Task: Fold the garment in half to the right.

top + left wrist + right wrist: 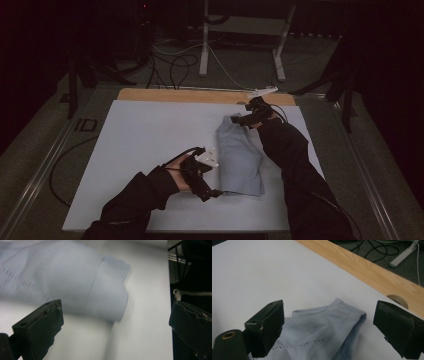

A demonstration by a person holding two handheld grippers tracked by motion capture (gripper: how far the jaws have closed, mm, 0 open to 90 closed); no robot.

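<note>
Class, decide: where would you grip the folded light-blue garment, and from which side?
Probably at its two ends. The folded garment lies flat, lengthwise away from the person. The open left gripper faces the near hem; the open right gripper faces the far corner.

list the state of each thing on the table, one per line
light blue garment: folded, lying flat on the white board
left gripper: jaws open, at the garment's near corner, holding nothing
right gripper: jaws open, at the garment's far end, holding nothing
white board: flat on the wooden table
</note>
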